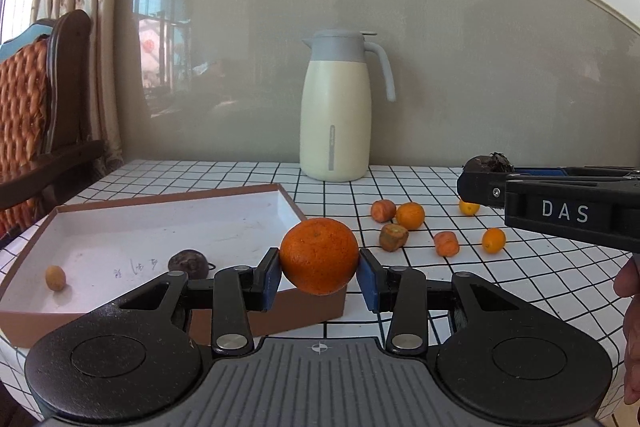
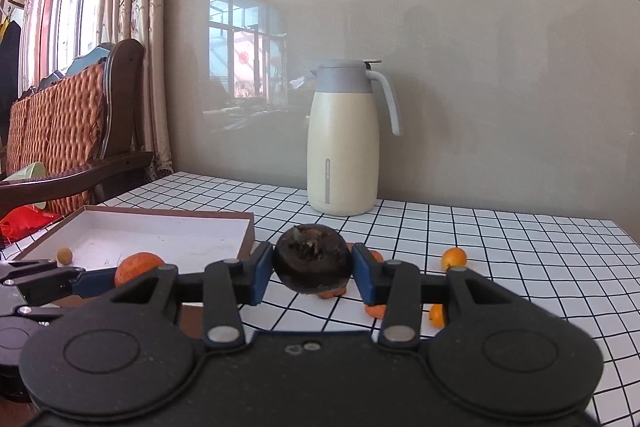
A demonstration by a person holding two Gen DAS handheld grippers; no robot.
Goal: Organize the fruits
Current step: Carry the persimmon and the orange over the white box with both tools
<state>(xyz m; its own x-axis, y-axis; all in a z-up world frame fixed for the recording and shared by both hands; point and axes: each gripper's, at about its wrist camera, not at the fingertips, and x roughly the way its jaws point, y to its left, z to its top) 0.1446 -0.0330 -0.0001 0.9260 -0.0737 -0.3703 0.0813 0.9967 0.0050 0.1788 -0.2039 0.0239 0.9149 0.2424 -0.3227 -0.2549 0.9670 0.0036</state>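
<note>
We saw a table covered in a white cloth with a black grid. Toward its left edge lay a shallow brown box with a white inside. At the back edge, against the wall, stood a cream jug with a grey top and handle. Right of the box, on the middle of the surface, loose fruit lay scattered: a small orange, three kumquats or similar, and several dull orange pieces close together, none touching the jug.
</note>
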